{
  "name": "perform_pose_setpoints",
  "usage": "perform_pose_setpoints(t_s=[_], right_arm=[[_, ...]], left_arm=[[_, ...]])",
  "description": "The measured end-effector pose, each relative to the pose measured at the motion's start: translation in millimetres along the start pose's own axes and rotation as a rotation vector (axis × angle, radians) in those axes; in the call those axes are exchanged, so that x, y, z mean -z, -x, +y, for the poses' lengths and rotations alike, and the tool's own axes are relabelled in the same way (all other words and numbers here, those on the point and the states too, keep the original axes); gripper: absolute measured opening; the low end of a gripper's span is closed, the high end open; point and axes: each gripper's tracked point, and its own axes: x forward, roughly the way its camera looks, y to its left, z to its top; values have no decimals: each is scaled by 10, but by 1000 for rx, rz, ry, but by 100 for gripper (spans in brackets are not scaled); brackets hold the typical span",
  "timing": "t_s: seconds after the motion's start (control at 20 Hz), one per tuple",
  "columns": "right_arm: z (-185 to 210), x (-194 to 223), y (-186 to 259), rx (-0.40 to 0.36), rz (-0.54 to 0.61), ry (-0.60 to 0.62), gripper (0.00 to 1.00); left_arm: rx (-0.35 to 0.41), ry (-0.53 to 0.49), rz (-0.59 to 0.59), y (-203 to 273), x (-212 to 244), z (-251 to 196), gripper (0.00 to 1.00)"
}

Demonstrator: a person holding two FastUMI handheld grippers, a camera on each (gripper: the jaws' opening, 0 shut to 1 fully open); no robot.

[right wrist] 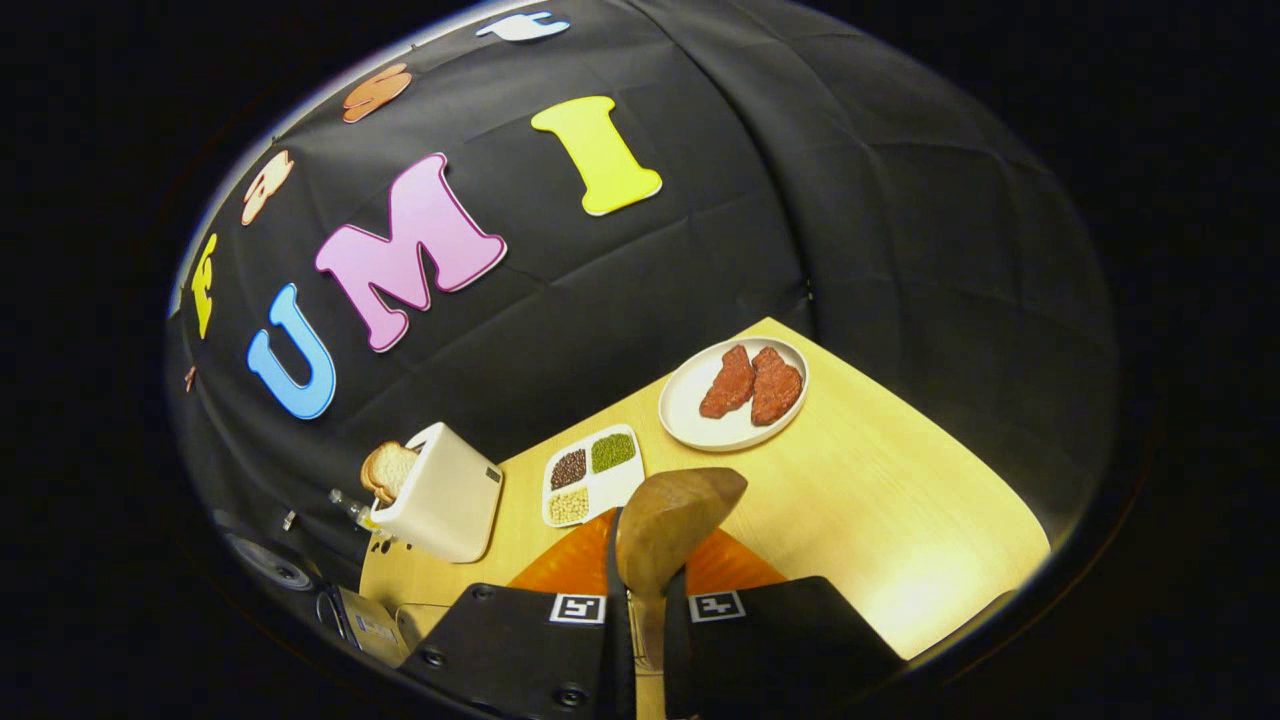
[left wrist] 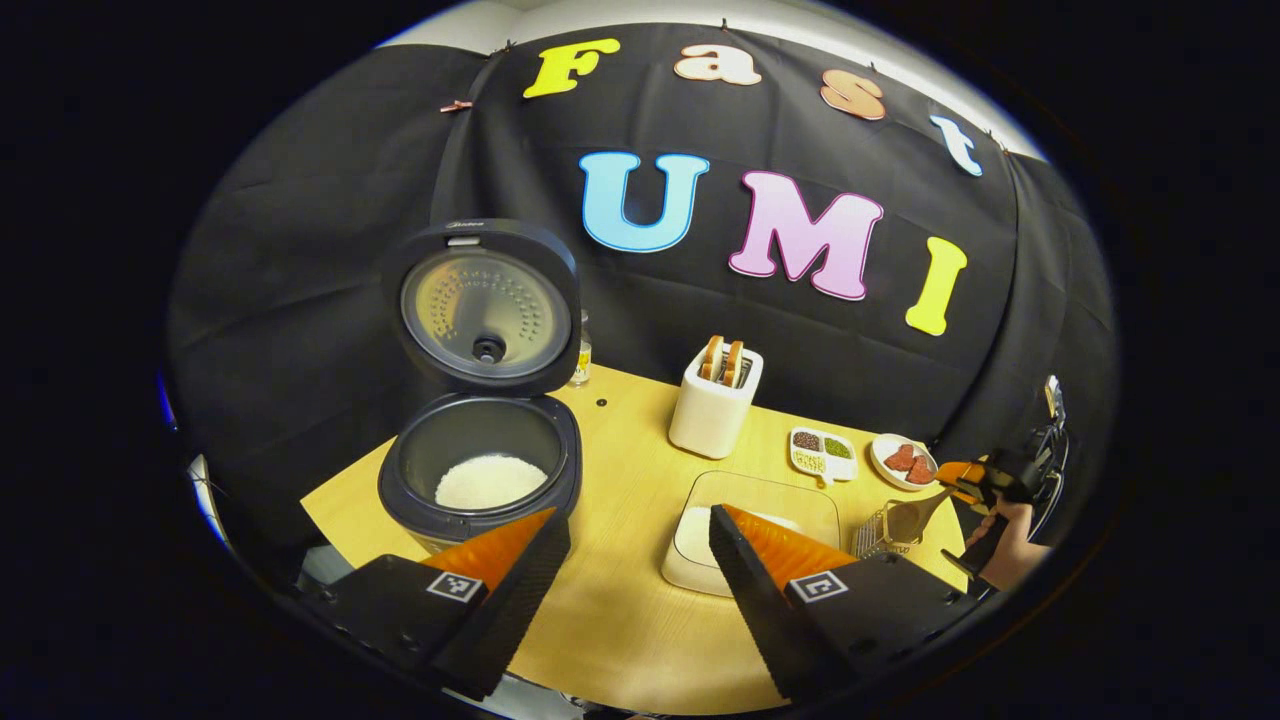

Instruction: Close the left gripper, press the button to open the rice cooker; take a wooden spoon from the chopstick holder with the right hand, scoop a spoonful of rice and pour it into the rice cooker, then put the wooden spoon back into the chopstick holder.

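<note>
The rice cooker (left wrist: 480, 440) stands open at the bench's (left wrist: 620, 620) left end, lid upright, white rice in its pot. The left gripper (left wrist: 630, 545) hovers before it, fingers spread wide and holding nothing. At the far right, the right gripper (right wrist: 648, 585) — fingers clamped on the wooden spoon (right wrist: 668, 525) (bowl end forward) — sits above the wire chopstick holder (left wrist: 880, 530). Between them lie a square rice container (left wrist: 760, 500), a toaster (left wrist: 715, 400), a divided bean tray (right wrist: 592, 472) and a plate of meat (right wrist: 735, 392).
</note>
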Motion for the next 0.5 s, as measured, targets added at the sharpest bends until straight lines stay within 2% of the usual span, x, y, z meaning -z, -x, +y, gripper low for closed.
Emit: perform_pose_setpoints(t_s=[0.3, 0.5], right_arm=[[440, -299, 398, -18, -89, -12, 15], [863, -172, 612, -75, -94, 41, 15]], left_arm=[[28, -55, -44, -28, -84, 350, 95], [77, -79, -51, -121, -27, 578, 95]])
